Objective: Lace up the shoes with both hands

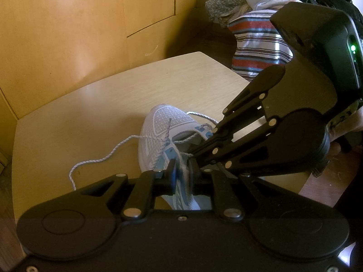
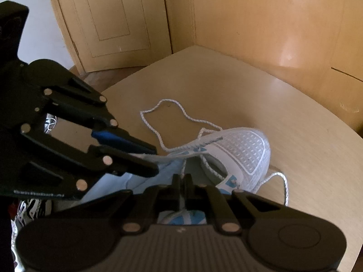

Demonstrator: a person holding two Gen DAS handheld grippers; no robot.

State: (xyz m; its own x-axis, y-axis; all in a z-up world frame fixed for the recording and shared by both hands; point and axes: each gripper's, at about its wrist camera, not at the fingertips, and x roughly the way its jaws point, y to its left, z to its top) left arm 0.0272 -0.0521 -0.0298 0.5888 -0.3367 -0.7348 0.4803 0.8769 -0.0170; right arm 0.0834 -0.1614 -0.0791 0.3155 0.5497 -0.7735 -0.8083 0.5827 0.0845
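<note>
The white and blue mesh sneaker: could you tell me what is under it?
The white and blue mesh sneaker rests on the light wooden table. Its sole and anything beneath are hidden.

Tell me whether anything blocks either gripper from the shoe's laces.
Nothing visible does. The left gripper is already at the sneaker, closed on the white fabric at its lace area, and the right gripper is closed on a lace strand. The loose lace lies free on the table.

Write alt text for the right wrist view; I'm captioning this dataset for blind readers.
The right tool is closed on a strand of white lace over a white and blue sneaker lying on a light wooden table. The left tool reaches in from the left, pinching the shoe's upper.
</note>
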